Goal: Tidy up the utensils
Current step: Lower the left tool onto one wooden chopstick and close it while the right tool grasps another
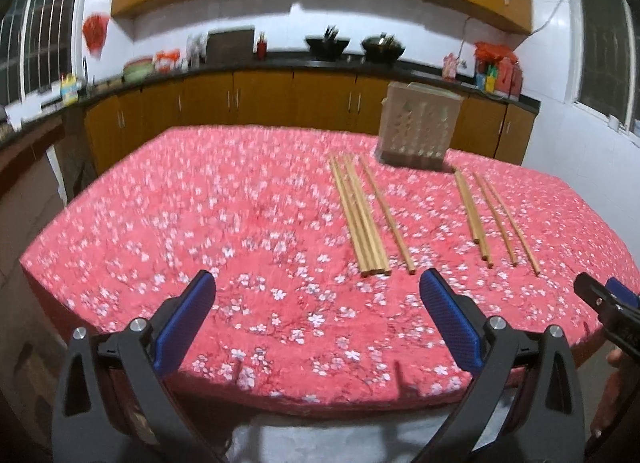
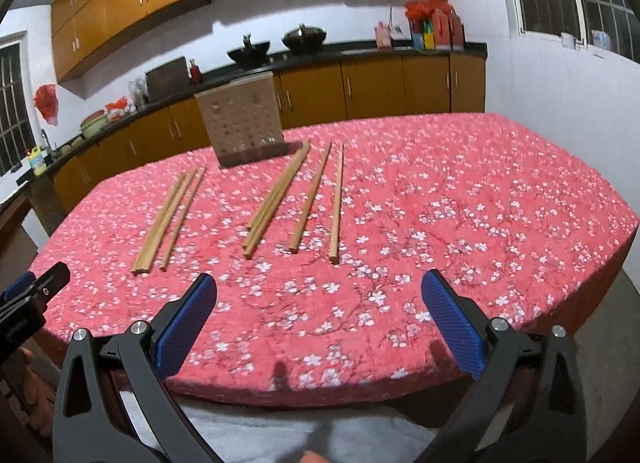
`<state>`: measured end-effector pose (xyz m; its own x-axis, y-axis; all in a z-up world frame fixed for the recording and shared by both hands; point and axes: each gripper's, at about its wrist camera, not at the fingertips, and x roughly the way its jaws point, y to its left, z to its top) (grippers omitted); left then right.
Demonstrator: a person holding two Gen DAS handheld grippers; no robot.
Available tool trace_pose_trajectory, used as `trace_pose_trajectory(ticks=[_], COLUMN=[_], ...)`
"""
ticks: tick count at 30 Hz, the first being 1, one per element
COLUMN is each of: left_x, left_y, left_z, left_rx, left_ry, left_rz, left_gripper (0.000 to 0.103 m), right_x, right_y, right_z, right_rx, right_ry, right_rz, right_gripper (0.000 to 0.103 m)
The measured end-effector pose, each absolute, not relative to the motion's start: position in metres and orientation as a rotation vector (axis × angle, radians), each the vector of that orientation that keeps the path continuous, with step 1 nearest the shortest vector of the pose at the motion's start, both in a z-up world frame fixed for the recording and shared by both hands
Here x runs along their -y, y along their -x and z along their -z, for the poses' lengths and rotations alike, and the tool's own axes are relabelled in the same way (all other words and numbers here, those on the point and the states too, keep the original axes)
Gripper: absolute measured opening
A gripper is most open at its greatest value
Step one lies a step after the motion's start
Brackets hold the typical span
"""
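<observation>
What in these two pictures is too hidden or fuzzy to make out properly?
- Chopstick holder: both views are blurred, and its top opening and inside are out of sight.
- Left chopstick bundle: sticks lie pressed together, so the count is unclear in both views.
- Right claw: cut off by the left view's edge.
- Counter items: too small and blurred.

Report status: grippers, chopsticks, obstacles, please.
Left gripper and right gripper open, empty. Wooden chopsticks flat on red floral tablecloth, before perforated wooden holder box. Path clear.
</observation>
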<state>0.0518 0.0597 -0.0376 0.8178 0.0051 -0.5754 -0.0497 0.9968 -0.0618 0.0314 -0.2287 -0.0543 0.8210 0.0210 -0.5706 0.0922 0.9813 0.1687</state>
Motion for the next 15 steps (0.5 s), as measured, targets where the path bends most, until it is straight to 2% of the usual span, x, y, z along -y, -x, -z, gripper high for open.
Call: trace_pose_trajectory(ticks=[1,4,5,6,7,9,12,15], left_x=[-0.064,-0.076,-0.078,-0.08,-0.081,-0.082,-0.081,-0.079], left_y=[-0.059,-0.084,-0.092,-0.099,-0.106,-0.121,-0.135,-0.149], left_z=[0.04,0.044,0.044,0.044,0.044,0.046,0.049,0.053], left_rx=[-0.628,-0.671,-0.68,-0.687,-0.697,-0.719,-0.743,-0.766], left_ry=[0.088,0.126,0.135,0.141,0.144,0.141,0.139,0.136], left_rz=[-0.032,-0.049,-0.047,-0.042,-0.033,-0.014,0.014,0.039], left_gripper=[0.099,0.099,0.097,0.091,0.087,0.073,0.061,0.056], right_x=[0.232,0.242,0.247,0.252,0.257,0.26,0.261,0.258], right_y=[-0.041,-0.067,-0.079,-0.09,-0.102,-0.118,-0.139,-0.151], right_z=[0.055,0.058,0.059,0.06,0.062,0.066,0.073,0.079], right_rx=[-0.631,-0.688,-0.714,-0.734,-0.755,-0.779,-0.812,-0.838], right_ry=[-0.196,-0.222,-0.237,-0.25,-0.265,-0.273,-0.264,-0.245], right_rz=[0.049,0.064,0.073,0.079,0.086,0.087,0.077,0.063], right_gripper=[0.098,0.078,0.069,0.061,0.058,0.046,0.034,0.033])
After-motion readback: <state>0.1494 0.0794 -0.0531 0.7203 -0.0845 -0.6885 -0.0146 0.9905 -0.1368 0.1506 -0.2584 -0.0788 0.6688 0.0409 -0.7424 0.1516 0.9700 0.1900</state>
